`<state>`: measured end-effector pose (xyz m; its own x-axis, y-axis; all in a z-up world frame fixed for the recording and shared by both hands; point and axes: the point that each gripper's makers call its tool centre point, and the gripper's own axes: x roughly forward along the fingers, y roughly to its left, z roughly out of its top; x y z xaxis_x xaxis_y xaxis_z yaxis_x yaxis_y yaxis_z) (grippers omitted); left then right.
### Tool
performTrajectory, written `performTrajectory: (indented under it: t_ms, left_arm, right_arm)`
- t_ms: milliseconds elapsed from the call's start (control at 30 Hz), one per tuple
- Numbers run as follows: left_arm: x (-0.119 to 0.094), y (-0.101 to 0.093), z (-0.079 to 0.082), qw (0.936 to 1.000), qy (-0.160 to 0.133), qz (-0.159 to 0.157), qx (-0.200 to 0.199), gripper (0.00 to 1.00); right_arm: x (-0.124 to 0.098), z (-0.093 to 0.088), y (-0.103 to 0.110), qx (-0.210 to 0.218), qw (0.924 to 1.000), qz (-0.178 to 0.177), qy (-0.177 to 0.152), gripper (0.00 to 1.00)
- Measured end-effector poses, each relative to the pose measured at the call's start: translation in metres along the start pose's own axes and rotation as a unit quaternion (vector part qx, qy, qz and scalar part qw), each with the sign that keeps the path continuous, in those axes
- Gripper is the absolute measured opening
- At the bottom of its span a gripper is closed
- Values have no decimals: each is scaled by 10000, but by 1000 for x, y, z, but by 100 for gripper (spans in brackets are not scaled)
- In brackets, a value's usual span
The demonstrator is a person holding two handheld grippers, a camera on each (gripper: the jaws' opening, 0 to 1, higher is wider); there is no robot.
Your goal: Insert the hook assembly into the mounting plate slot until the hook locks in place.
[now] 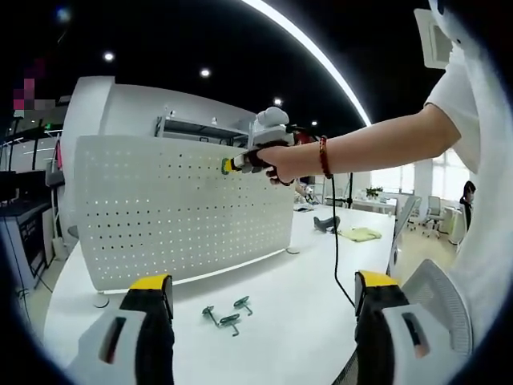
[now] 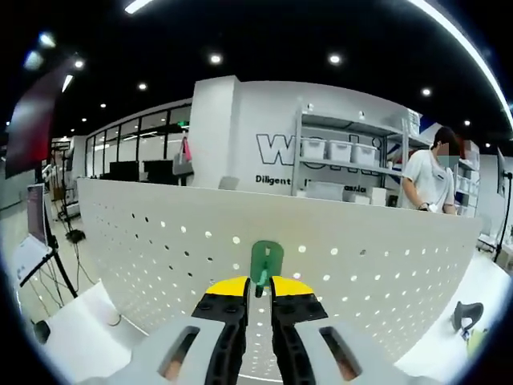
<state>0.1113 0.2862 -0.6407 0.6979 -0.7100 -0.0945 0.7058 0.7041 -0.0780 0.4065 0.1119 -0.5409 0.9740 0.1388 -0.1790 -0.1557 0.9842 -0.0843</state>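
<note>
In the left gripper view, the white pegboard (image 1: pixel 180 208) stands upright on the white table (image 1: pixel 304 305), propped on small feet so its holes face the worker. Low in front of it the left gripper (image 1: pixel 264 309) hangs with its yellow-tipped jaws spread wide and nothing between them — held back, most likely, so the whole workspace is on camera. Between those jaws, on the table just before the board, lie three spare green hooks (image 1: pixel 227 313), waiting their turn. Further right, the person's hand (image 1: pixel 280 160) brings the right gripper (image 1: pixel 232 165) up against the upper part of the board, arm stretched across from the right edge.

In the right gripper view, the right gripper (image 2: pixel 258 290) has its jaws pressed nearly together, pinching a green hook (image 2: pixel 266 263) by its lower end. The hook's flat plate sits upright against the pegboard (image 2: pixel 160 233), near the top row of holes — held square so its tabs can meet the holes. Whether it is already seated I cannot tell; I judge the push home is not yet finished. Behind the board another person (image 2: pixel 423 183) stands by some shelves (image 2: pixel 345 156).
</note>
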Motion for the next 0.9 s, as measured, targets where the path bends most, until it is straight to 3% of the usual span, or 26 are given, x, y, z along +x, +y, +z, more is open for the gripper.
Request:
performTrajectory:
  t_ms: [333, 700, 900]
  left_arm:
    - [0, -3, 2, 10000, 14, -24, 62, 96]
    - [-2, -6, 0, 9999, 79, -7, 78, 97]
    - [0, -9, 1, 9999, 81, -36, 104, 97]
  right_arm:
    - [2, 2, -4, -106, 9998, 67, -126, 39]
    - [-13, -10, 1, -116, 9995, 230, -197, 57]
    - [-25, -17, 0, -101, 9991, 361, -196, 60]
